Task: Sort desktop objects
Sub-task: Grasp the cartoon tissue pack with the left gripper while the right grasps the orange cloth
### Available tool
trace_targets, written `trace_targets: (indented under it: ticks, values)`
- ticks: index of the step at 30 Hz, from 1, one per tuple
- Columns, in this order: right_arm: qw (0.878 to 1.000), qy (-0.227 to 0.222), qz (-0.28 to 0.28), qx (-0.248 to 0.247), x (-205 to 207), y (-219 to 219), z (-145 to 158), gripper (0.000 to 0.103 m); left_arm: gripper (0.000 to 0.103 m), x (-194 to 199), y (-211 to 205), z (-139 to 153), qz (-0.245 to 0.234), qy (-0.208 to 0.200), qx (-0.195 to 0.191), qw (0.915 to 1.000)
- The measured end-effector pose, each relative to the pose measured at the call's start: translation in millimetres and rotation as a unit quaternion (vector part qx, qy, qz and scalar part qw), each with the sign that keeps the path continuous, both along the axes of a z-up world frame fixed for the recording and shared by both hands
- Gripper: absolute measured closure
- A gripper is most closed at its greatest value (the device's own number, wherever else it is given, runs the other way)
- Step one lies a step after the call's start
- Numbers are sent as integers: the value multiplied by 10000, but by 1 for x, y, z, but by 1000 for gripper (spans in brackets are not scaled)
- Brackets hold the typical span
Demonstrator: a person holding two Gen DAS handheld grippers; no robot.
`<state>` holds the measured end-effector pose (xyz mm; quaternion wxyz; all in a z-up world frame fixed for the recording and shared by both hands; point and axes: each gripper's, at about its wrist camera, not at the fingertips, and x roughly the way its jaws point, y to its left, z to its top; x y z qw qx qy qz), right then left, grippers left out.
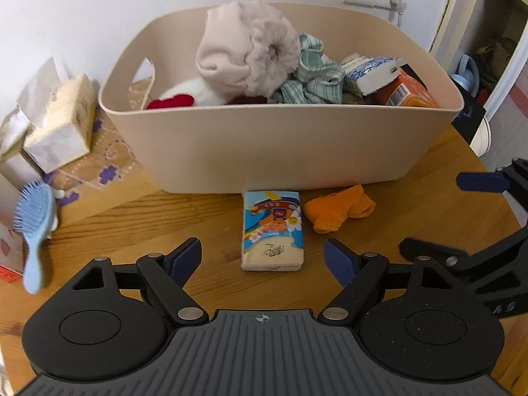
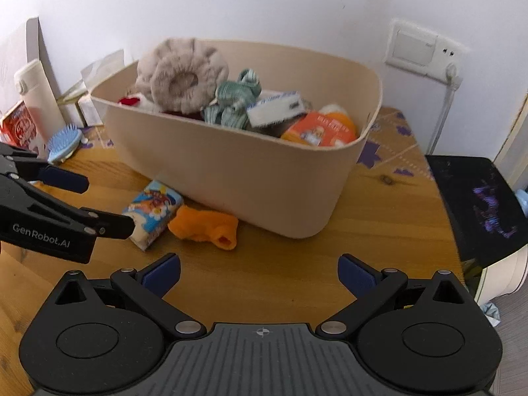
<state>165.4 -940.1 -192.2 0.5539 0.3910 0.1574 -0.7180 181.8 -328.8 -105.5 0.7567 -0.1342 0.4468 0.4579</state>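
A beige bin (image 1: 280,151) (image 2: 250,181) stands on the wooden table, filled with a fluffy pink hat (image 1: 250,49), a green checked cloth (image 1: 313,76), a book and an orange box. In front of it lie a cartoon tissue pack (image 1: 272,231) (image 2: 153,211) and an orange cloth (image 1: 340,209) (image 2: 206,226). My left gripper (image 1: 262,259) is open and empty, just short of the tissue pack; it also shows in the right wrist view (image 2: 99,201). My right gripper (image 2: 259,275) is open and empty, to the right of the orange cloth; it also shows in the left wrist view (image 1: 439,217).
A blue hairbrush (image 1: 34,231) (image 2: 62,143), a tissue box (image 1: 62,122) and a red carton (image 2: 19,128) sit at the table's left. A white bottle (image 2: 36,99) stands by the wall. A black chair (image 2: 481,204) is at the table's right edge.
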Motion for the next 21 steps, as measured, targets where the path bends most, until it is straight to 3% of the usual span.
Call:
trace_targets:
  ticks: [13, 18, 21]
  values:
    - [9993, 60, 375, 12, 7, -33, -22, 0, 20, 7, 31, -26, 47, 30, -278, 9996]
    - [9992, -3, 412, 0, 12, -46, -29, 12, 21, 1, 40, -32, 101, -5, -329, 9994]
    - [9996, -19, 296, -25, 13, -51, -33, 22, 29, 0, 41, -32, 5, -14, -228, 9997]
